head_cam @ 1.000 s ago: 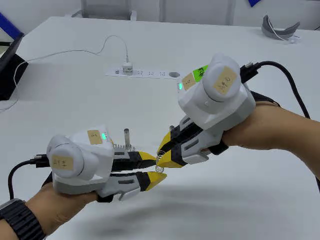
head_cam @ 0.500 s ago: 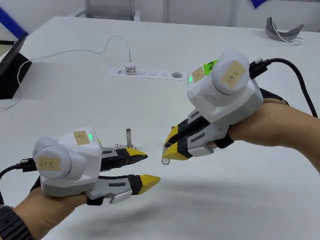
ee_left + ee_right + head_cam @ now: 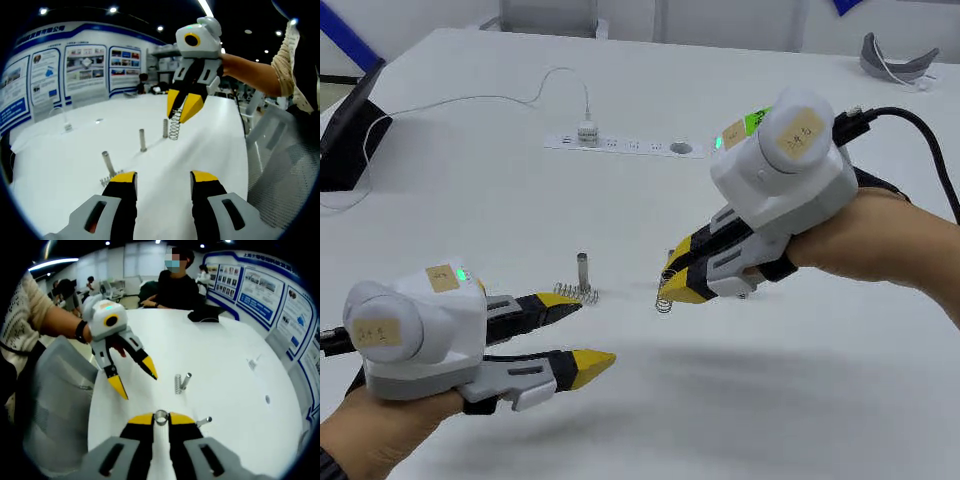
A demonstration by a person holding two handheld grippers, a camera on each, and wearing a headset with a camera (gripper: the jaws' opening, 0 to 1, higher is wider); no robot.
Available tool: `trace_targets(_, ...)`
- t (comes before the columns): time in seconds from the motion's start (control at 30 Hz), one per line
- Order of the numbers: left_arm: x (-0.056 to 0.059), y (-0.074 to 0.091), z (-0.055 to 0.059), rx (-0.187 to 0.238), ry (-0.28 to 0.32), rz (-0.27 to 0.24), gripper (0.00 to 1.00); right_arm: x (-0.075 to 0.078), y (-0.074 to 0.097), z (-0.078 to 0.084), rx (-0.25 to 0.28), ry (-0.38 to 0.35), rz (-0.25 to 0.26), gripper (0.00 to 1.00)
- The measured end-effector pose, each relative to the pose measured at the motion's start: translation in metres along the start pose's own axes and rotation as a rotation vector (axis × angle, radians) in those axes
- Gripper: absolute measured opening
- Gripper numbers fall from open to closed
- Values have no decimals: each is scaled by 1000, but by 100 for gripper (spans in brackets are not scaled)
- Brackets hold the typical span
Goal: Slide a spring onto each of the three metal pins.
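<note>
We cannot read the handwriting on the tan paper labels [image 3: 798,135], nor the blue-and-white wall posters [image 3: 50,80] at upper left of the left gripper view. Right of centre, the right gripper [image 3: 672,292] pinches a small coiled steel spring [image 3: 665,298], which hangs just beside the farthest upright metal pin [image 3: 165,128]. At lower left, the left gripper [image 3: 592,330] gapes wide. Blurred loose springs [image 3: 575,292] lie by the nearest pin [image 3: 583,270].

My right gripper [image 3: 680,288] pinched a spring [image 3: 664,300] at its tips; my left gripper [image 3: 586,328] hung with jaws spread near the upright pin [image 3: 583,270].
</note>
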State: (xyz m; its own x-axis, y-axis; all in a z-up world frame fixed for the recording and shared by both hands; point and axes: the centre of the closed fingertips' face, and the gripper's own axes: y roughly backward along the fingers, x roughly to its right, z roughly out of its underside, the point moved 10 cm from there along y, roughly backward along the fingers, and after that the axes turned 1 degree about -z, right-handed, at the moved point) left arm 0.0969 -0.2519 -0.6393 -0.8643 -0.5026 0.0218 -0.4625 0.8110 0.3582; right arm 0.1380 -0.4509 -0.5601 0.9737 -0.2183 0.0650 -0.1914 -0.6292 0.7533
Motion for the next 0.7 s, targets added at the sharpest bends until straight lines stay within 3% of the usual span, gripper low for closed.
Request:
trace_targets(0.3, -1, 7, 4, 5, 24, -32, 46, 13, 1, 5, -3, -40, 22, 12)
trace_targets(0.7, -1, 10, 6, 2, 37, -44, 48, 37, 5, 7, 17, -103, 104, 12)
